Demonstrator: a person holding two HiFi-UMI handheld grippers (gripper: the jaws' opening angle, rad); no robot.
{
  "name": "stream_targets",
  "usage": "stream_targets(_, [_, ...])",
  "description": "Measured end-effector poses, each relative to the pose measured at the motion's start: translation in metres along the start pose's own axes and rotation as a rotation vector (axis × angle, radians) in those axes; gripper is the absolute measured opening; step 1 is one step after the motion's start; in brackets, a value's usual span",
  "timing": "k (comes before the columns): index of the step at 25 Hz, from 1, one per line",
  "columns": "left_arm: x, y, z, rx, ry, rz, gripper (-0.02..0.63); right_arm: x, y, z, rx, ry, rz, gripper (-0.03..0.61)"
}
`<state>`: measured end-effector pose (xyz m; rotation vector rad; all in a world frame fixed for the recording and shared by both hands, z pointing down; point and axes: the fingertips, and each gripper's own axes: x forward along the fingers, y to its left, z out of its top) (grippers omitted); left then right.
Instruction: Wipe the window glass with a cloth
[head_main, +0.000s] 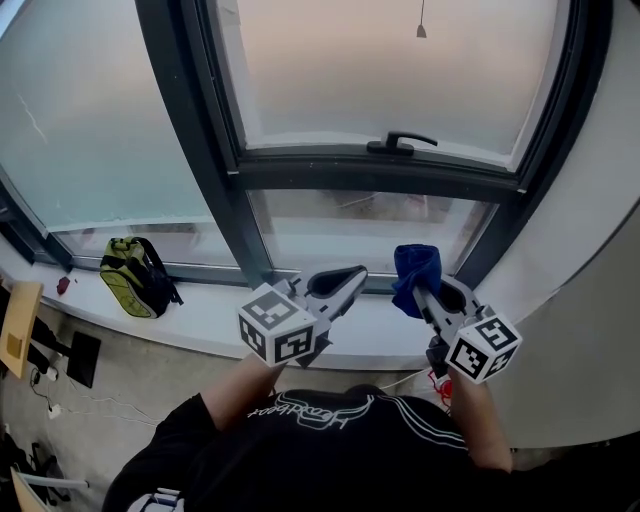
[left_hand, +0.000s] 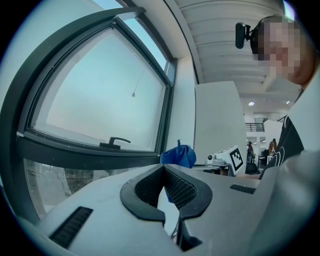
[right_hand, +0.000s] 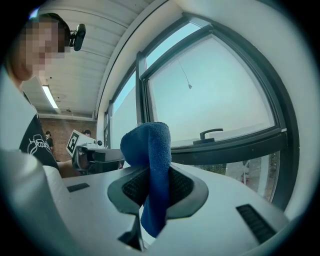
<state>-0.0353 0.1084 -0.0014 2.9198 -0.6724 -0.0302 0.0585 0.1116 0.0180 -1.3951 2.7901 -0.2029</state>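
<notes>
Right gripper (right_hand: 149, 186) clamps cloth (right_hand: 147, 142); backpack (head_main: 135, 276) aside.

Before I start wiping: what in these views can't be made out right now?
Window glass: head view, hazy all over, so smears cannot be told from clean glass.
Blue cloth: right gripper view, bunched and pinched in the jaws of the right gripper, so its full size is hidden.
Small red thing on the sill: head view, too small to identify.

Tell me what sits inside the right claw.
A blue cloth is pinched in the right claw, bunched above it and hanging below. The strip clamped between its jaws is covered.
</notes>
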Motion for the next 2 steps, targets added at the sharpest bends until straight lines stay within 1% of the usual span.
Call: stream_targets(2, [-0.0004,0.0001,-0.0011,-0.007,0.000,-0.002,0.006,-0.0019,-0.0001,-0.0020,0.009,-0.003,-0.001,0.063])
